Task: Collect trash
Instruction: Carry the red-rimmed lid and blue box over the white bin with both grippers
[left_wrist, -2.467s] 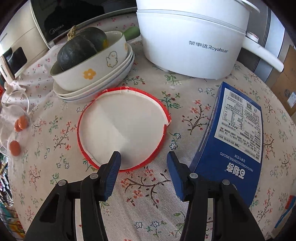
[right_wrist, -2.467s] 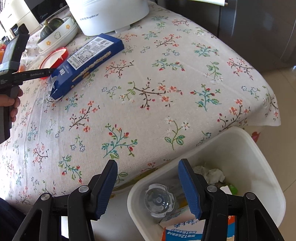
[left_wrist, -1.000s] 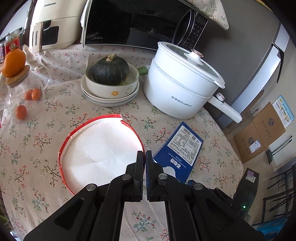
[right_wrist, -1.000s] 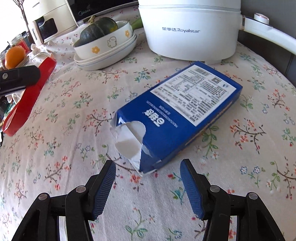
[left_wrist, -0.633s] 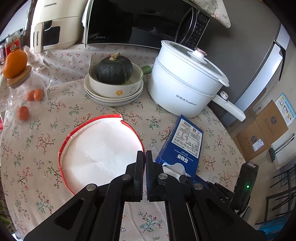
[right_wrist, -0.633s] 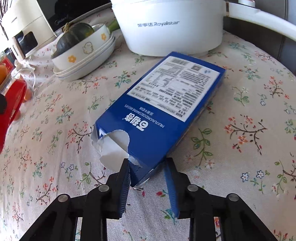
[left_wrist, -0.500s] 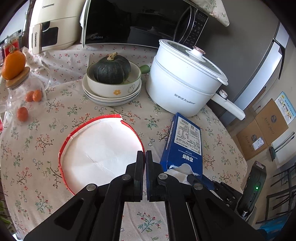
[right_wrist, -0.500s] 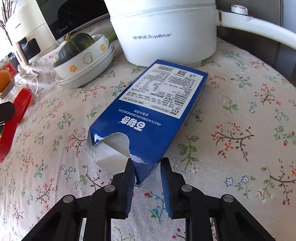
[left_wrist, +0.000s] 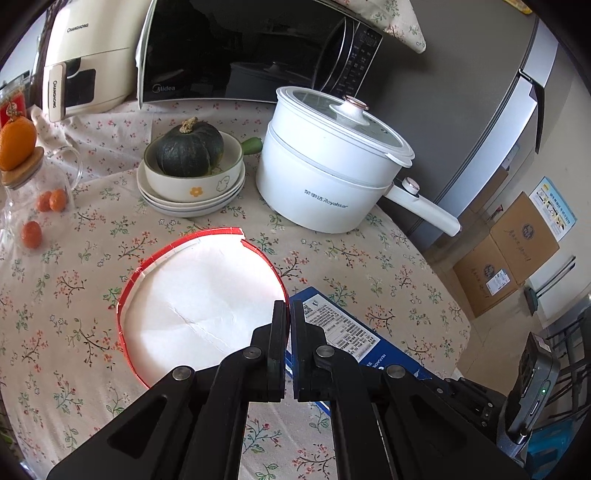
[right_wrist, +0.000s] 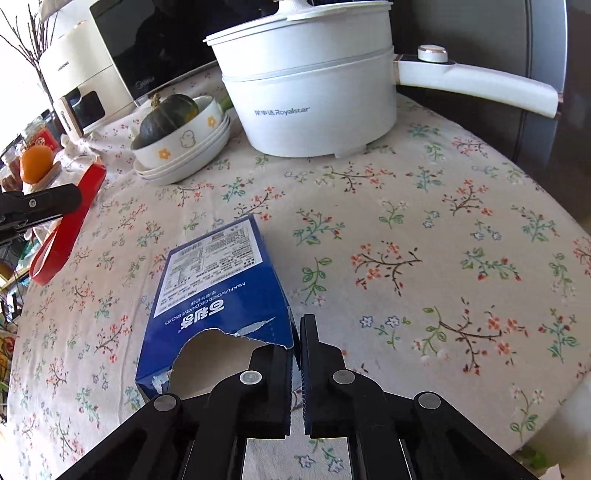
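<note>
A red-rimmed white paper plate (left_wrist: 199, 302) hangs tilted above the flowered tablecloth (left_wrist: 74, 280), with my left gripper (left_wrist: 288, 308) shut on its near rim. In the right wrist view the same plate (right_wrist: 70, 218) shows edge-on at the left, under the left gripper (right_wrist: 40, 206). A blue biscuit box (right_wrist: 218, 280) with a torn-open near end lies ahead of my right gripper (right_wrist: 297, 323). That gripper is shut on the box's right side wall at the torn end, and the near end looks raised off the cloth. The box (left_wrist: 340, 332) also shows just right of the left gripper.
A white electric pot (left_wrist: 325, 177) with a long handle (right_wrist: 476, 83) stands at the back. Beside it a green squash sits in a bowl (left_wrist: 192, 184) on stacked plates. A glass jar (left_wrist: 33, 199) with oranges is far left. Cardboard boxes (left_wrist: 506, 254) stand on the floor beyond the table's right edge.
The right gripper's jaws went from wide open around the box's torn end to shut on its side wall, and the box swung nearer. The left gripper stays shut on the plate.
</note>
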